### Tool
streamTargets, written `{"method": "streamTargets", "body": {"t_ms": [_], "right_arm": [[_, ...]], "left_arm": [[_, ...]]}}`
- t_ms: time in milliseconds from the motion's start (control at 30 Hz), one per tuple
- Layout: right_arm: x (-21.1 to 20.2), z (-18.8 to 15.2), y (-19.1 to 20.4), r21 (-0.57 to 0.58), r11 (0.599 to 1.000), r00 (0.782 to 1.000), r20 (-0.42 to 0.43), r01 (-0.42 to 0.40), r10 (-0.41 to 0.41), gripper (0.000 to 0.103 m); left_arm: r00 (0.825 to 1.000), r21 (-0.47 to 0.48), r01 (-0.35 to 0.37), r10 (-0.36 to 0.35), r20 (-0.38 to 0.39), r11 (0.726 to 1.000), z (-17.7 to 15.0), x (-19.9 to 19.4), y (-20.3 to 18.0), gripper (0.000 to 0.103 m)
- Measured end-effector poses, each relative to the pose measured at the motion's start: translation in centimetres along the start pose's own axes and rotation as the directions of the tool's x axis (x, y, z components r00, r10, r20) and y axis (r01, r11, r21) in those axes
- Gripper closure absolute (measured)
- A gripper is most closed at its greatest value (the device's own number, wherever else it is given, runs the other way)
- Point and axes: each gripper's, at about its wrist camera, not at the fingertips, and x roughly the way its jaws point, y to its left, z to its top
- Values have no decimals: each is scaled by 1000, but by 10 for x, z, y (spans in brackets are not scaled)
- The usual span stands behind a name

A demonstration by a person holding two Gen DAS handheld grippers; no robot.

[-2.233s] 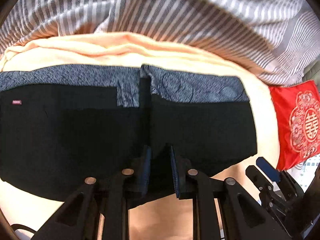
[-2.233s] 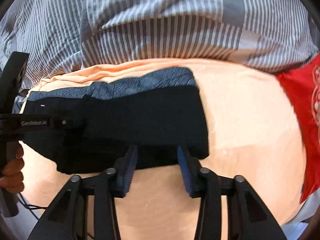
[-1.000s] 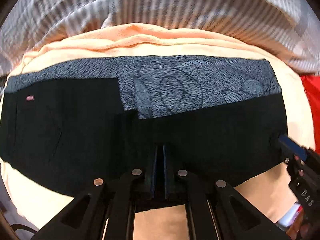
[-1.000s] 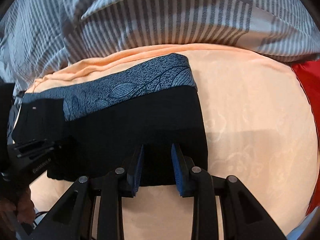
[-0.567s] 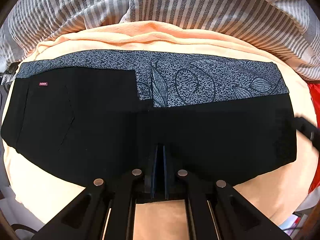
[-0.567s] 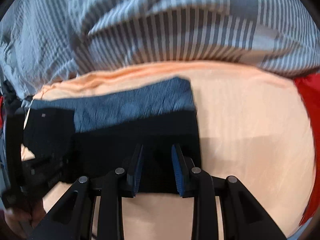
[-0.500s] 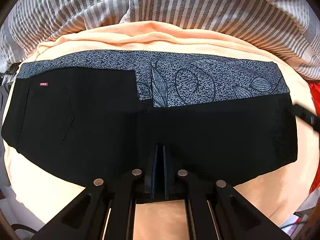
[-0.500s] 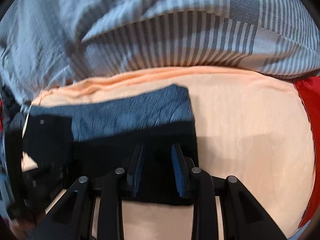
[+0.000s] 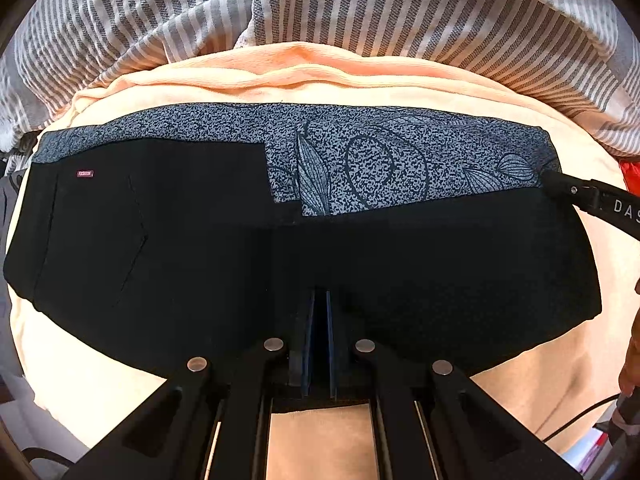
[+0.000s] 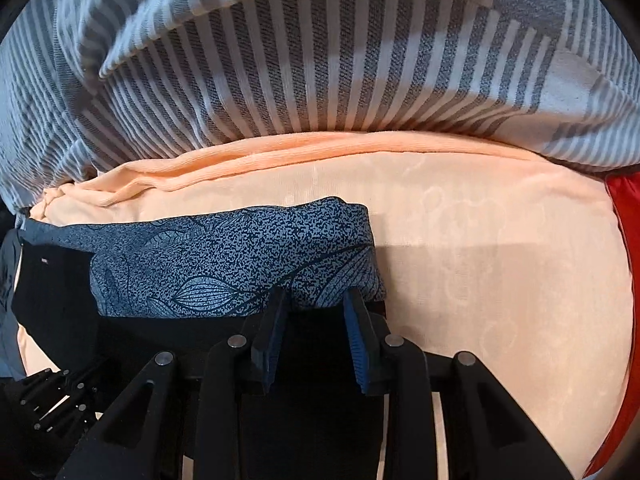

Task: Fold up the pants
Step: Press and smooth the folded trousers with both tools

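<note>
Black pants [image 9: 224, 248] with a blue-grey leaf-print panel lie flat and lengthwise across a peach blanket [image 9: 304, 68], filling the middle of the left wrist view from left edge to right. A small red label sits at the upper left of the garment. A grey-and-white striped duvet [image 9: 400, 8] is bunched along the top of both views.

At the bottom centre of the left wrist view, the left gripper [image 9: 319, 300] has its blue pads pressed together at the near hem of the pants; whether any cloth is caught between them cannot be told against the black fabric.

In the right wrist view, the right gripper [image 10: 316, 300] stands partly spread at bottom centre, its fingertips at the right end of the pants [image 10: 224, 272], where the printed band meets the black part. The pads do not appear to press on the cloth.

Judged from this layout, the pants are smoothed out and the step in hand is taking hold of the right end for a crosswise fold. The next move calls for the right pads to close on that end through all layers.

Only the left wrist view shows the garment's whole length and the right tool reaching in from the right edge. Only the right wrist view shows the end's rolled thickness up close, the bare blanket beyond, and a red cushion [image 10: 628, 216] at the right edge.
</note>
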Motion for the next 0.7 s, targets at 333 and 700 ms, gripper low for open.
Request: {"method": "streamTargets", "body": {"t_ms": [333, 700], "right_arm": [[-3, -4, -1, -34, 999, 1000, -8, -3, 3, 68], [-33, 8, 61, -103, 971, 976, -2, -215, 216, 60]], "left_arm": [[1000, -5, 9, -9, -10, 1000, 2, -2, 0, 97], [1000, 2, 23, -23, 7, 1000, -16, -10, -1, 97]]}}
